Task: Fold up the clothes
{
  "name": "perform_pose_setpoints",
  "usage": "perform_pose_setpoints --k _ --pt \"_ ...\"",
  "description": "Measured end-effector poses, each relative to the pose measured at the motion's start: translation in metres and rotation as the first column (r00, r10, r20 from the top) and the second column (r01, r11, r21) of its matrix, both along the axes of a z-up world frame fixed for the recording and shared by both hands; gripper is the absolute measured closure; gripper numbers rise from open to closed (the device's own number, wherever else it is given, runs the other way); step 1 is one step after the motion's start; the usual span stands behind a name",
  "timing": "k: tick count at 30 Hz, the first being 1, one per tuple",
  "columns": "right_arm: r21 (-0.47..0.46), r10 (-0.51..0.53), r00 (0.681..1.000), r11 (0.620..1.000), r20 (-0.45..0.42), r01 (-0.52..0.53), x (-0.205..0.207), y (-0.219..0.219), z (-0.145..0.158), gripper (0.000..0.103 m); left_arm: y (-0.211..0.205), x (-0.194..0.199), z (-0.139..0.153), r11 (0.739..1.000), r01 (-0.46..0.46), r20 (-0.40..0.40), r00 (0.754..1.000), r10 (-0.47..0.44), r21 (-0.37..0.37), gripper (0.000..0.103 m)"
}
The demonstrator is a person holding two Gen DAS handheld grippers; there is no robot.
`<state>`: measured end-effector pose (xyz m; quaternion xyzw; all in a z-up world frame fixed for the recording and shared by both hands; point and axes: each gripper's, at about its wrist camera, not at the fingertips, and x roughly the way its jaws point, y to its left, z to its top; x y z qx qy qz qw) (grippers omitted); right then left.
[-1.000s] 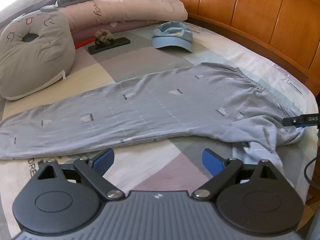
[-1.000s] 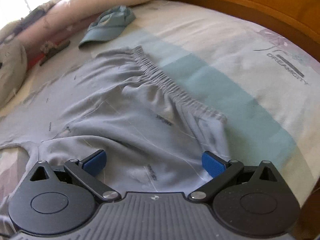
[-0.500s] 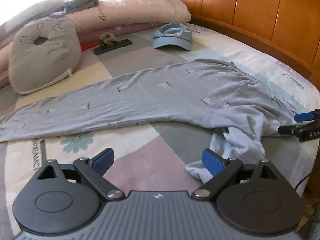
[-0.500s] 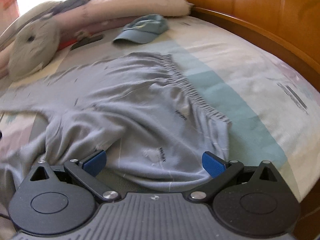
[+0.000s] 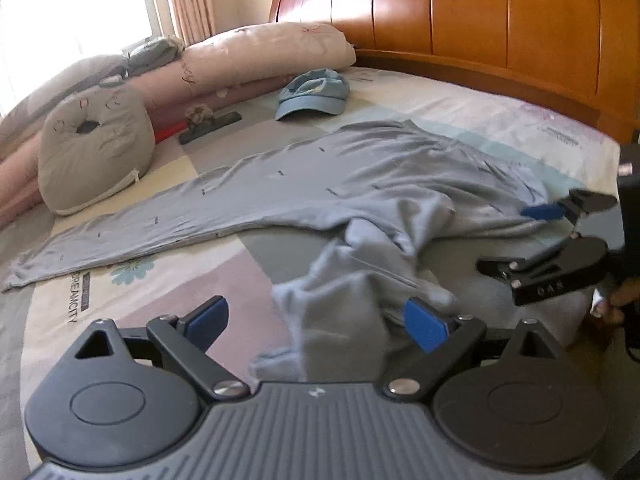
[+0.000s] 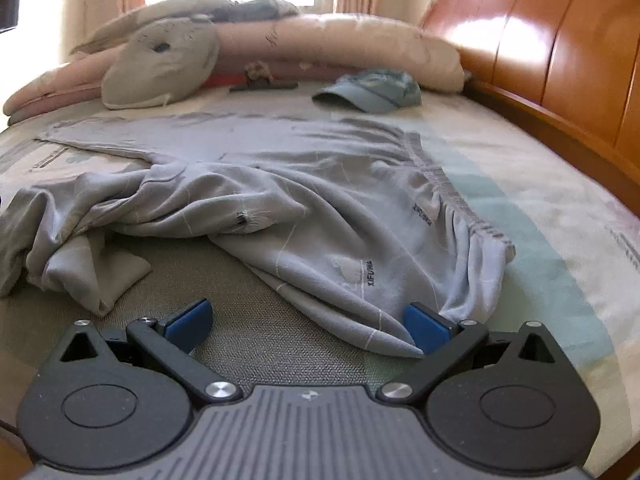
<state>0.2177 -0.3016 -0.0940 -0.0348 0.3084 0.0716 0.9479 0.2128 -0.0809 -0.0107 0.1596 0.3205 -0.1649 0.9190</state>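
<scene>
A pair of grey trousers [image 5: 360, 176] lies across the bed [image 5: 500, 120], which has a patchwork sheet. One leg stretches flat toward the pillow edge, its cuff close to the near edge; the other leg is crumpled in a heap at the near edge, and the elastic waistband [image 6: 452, 196] runs along the side nearest the wooden headboard [image 5: 480, 20].

The left tongs [image 5: 316, 322] are spread wide, blue pads apart, low over the near edge of the bed. The bunched leg fabric rises between the two fingers, but neither pad presses on it. The right tongs [image 6: 308, 322] are likewise spread wide and grip nothing; a corner of the trousers below the waistband lies just beside the right-hand pad, and whether it touches cannot be told. In the left wrist view the right tongs [image 5: 536, 240] show from the side by the waistband end, with a person's fingertips [image 5: 612, 304] on the handle.

Along the far edge lie a long pink bolster [image 5: 260, 56] and a grey ring-shaped cushion [image 5: 92, 148]. A blue cap [image 5: 312, 96] rests near the headboard corner, well apart from the trousers, and a dark flat object with something small and crumpled on it [image 5: 210, 122] sits between cap and cushion
</scene>
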Motion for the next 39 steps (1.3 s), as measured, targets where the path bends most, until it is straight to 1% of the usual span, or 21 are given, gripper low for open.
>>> perform_pose_setpoints --k 2,5,9,12,14,17,19,21,24,27,29,30,33,37,39 --pt "0.003 0.024 1.000 1.000 0.004 -0.024 -0.002 -0.003 0.001 0.000 -0.014 -0.010 -0.003 1.000 0.000 0.033 0.999 0.000 0.023 0.008" --pt "0.014 0.069 0.998 0.998 0.007 -0.069 -0.015 -0.011 0.006 0.000 -0.032 -0.016 -0.005 1.000 0.004 0.058 0.998 -0.005 0.018 0.008" --pt "0.035 0.103 0.993 0.994 0.060 -0.105 -0.045 -0.022 0.009 0.000 -0.053 -0.016 -0.006 1.000 -0.003 0.068 0.998 0.002 0.009 0.008" --pt "0.059 0.125 0.990 0.990 0.072 -0.129 -0.061 -0.029 0.009 0.000 -0.063 -0.005 -0.010 0.999 -0.042 0.035 0.998 0.043 -0.021 0.008" --pt "0.064 0.116 0.990 0.991 0.077 -0.121 -0.067 -0.033 0.010 0.000 -0.070 0.000 -0.016 0.997 -0.075 0.040 0.996 0.076 -0.018 0.008" --pt "0.091 0.106 0.990 0.989 0.088 -0.114 -0.074 -0.038 0.012 0.000 -0.083 0.008 -0.028 0.990 -0.129 0.120 0.985 0.122 0.055 0.008" --pt "0.106 0.109 0.989 0.987 0.095 -0.119 -0.078 -0.040 0.013 0.000 -0.088 0.015 -0.036 0.983 -0.159 0.148 0.978 0.144 0.096 0.008" --pt "0.099 0.123 0.988 0.986 0.098 -0.132 -0.080 -0.038 0.014 0.000 -0.088 0.022 -0.045 0.974 -0.184 0.136 0.977 0.166 0.135 0.008" --pt "0.089 0.135 0.986 0.986 0.099 -0.144 -0.083 -0.037 0.014 0.000 -0.079 0.024 -0.053 0.961 -0.203 0.117 0.976 0.183 0.188 0.008" --pt "0.085 0.135 0.986 0.986 0.097 -0.144 -0.083 -0.037 0.014 0.000 -0.057 0.017 -0.051 0.960 -0.206 0.108 0.976 0.189 0.188 0.007" --pt "0.086 0.132 0.987 0.987 0.087 -0.139 -0.081 -0.038 0.012 0.000 -0.041 0.013 -0.048 0.958 -0.222 0.093 0.974 0.208 0.181 0.007" --pt "0.086 0.130 0.988 0.987 0.082 -0.137 -0.080 -0.038 0.011 0.000 -0.033 0.011 -0.047 0.953 -0.238 0.093 0.970 0.224 0.186 0.007" --pt "0.093 0.130 0.989 0.986 0.075 -0.137 -0.076 -0.037 0.008 0.000 -0.009 0.005 -0.043 0.935 -0.293 0.101 0.955 0.278 0.200 0.007" --pt "0.104 0.137 0.989 0.984 0.063 -0.143 -0.071 -0.033 0.006 0.000 0.027 0.003 -0.038 0.907 -0.376 0.101 0.926 0.363 0.191 0.007" --pt "0.101 0.145 0.988 0.983 0.062 -0.150 -0.069 -0.030 0.007 0.000 0.045 0.005 -0.035 0.888 -0.423 0.100 0.906 0.411 0.182 0.007"
